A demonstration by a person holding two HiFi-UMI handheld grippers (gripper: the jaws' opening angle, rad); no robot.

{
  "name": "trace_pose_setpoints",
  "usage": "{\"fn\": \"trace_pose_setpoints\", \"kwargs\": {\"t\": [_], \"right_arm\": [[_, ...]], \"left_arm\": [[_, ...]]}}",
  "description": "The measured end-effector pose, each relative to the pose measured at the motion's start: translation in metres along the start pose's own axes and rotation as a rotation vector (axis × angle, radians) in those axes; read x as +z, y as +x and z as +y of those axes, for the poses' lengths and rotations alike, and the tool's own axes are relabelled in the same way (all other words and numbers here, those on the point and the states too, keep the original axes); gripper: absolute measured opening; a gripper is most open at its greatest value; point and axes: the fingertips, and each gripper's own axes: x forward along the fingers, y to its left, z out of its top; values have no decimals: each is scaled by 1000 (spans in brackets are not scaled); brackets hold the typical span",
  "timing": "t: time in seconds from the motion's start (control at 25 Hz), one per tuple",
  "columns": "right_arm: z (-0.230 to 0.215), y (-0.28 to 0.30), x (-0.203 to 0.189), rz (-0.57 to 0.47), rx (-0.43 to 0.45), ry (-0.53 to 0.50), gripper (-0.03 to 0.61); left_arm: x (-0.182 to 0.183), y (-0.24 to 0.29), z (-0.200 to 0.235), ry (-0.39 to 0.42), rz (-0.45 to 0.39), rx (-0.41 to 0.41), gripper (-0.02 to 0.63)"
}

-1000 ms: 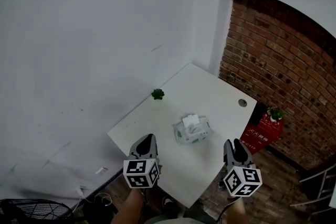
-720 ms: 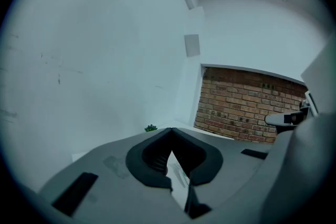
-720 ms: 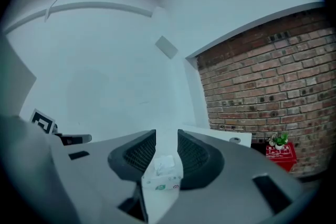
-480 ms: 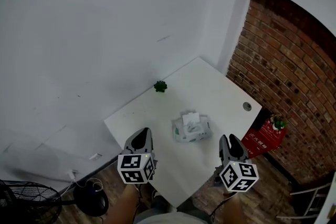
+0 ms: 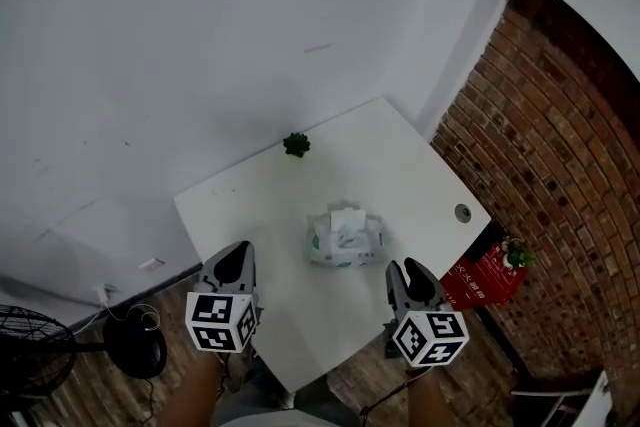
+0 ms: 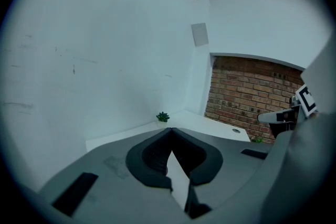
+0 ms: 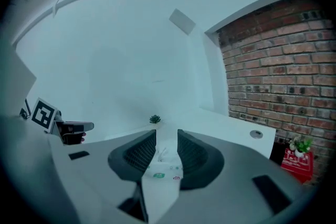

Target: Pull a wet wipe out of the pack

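The wet wipe pack (image 5: 345, 236) lies in the middle of the white table (image 5: 400, 170), white with green print, a wipe standing up from its top opening. My left gripper (image 5: 234, 255) hovers over the table's near left corner, jaws closed tip to tip (image 6: 170, 130) with nothing in them. Short of the near right edge, my right gripper (image 5: 404, 271) is open (image 7: 167, 134). The pack (image 7: 164, 168) shows through its gap, some way ahead and untouched.
A small green plant (image 5: 296, 145) stands at the table's far edge by the white wall. A round cable hole (image 5: 461, 212) is near the right corner. A red box with a plant (image 5: 482, 279) sits on the floor by the brick wall. A fan (image 5: 30, 360) stands lower left.
The head view has swung, so the table and pack sit further left and lower in the picture. Both grippers have stayed near the table's front edge, apart from the pack.
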Motion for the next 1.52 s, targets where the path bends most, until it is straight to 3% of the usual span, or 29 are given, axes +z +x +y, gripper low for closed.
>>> {"fn": "trace_pose_setpoints", "kwargs": {"t": [0.76, 1.52], "right_arm": [[-19, 78, -43, 259, 312, -246, 121], [-18, 128, -75, 490, 566, -512, 109]], "left_arm": [[-50, -3, 25, -60, 73, 208, 0], [-70, -15, 43, -149, 71, 378, 0]]}}
